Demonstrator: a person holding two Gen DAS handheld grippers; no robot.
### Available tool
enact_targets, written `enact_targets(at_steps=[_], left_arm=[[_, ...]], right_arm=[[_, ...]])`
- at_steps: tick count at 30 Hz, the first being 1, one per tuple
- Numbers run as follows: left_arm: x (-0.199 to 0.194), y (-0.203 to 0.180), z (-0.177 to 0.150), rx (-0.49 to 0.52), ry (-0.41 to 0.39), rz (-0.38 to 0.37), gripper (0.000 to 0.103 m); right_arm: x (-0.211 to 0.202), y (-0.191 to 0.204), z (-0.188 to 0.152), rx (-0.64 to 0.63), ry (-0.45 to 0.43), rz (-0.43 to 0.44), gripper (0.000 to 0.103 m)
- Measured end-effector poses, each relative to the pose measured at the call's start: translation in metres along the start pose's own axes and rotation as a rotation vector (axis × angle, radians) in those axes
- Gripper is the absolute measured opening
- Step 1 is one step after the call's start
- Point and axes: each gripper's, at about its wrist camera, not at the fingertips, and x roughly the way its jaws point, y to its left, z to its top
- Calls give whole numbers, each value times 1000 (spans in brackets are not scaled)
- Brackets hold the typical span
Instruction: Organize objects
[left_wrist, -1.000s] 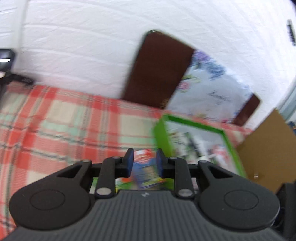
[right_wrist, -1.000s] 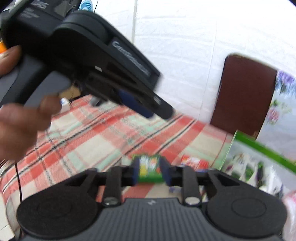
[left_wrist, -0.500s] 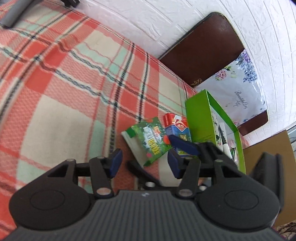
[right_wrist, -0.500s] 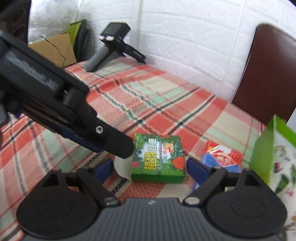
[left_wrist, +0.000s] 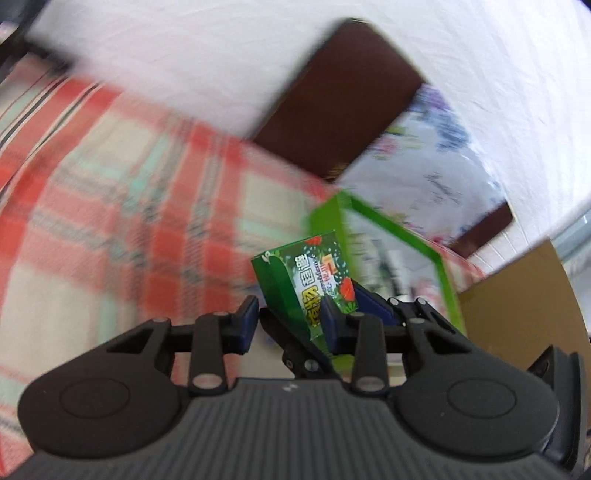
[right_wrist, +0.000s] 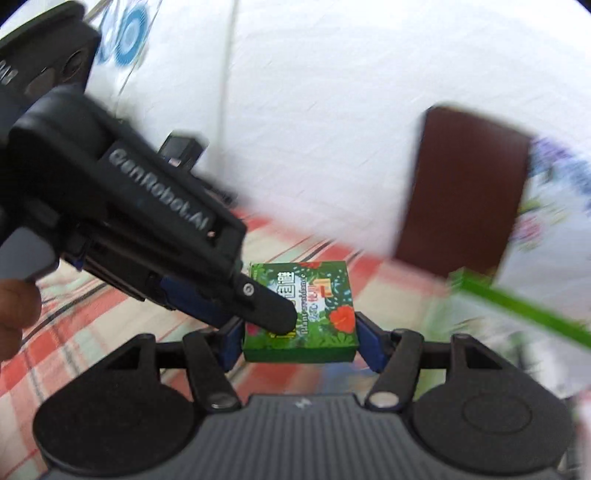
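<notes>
A small green box (right_wrist: 314, 295) with red flowers and white print hangs above the plaid cloth (right_wrist: 92, 332). My right gripper (right_wrist: 299, 343) is closing, both blue pads pressing its narrow sides. My left gripper (left_wrist: 289, 325) reaches in from the left, its jaws closing. One of its fingers (right_wrist: 266, 306) lies over the box's printed top. In the left wrist view the green box (left_wrist: 317, 273) stands on edge. One finger of the right gripper (left_wrist: 373, 306) sits behind it. A gap shows beside my left pad.
A green-rimmed tray (left_wrist: 399, 236) of packets lies right of the box, with a cardboard sheet (left_wrist: 517, 306) further right. A brown chair back (left_wrist: 340, 96) and a floral bag (left_wrist: 424, 158) lean on the white wall. A person's hand (right_wrist: 14, 306) holds the left gripper.
Half a second ago the green box lay on the cloth between my wide right jaws. Those jaws have since closed on it and raised it. The left jaws have narrowed and tilted up.
</notes>
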Motion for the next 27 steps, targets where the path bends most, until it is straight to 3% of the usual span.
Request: enact_targets(at_steps=[6,12,14,15,16,21,27], left_arm=[[57,-91,8,198,51,-38,43],[128,-148,15,278,115,-67,43],[146,-161,16,301,116,-30,44],[154,-166,17,311,116,-5,44],[159,-168,17,317,118,25,44],[148,-166,9,354,94,94,46],[108,-164,-10,414,20,196,46]], right_arm=[[-31,-77,-8,91,-38,-170,61],[-38,-162,-24,240,-14,-286,62],[-31,-181,-30,273,0,-311,67],[-27,-189,-34,280,16,-330,80],[-23,-194,-38,288,25,-355,87],[-39,-201,-58,369,-6,-358,86],[-79,-176,-69,383,-61,-355,83]])
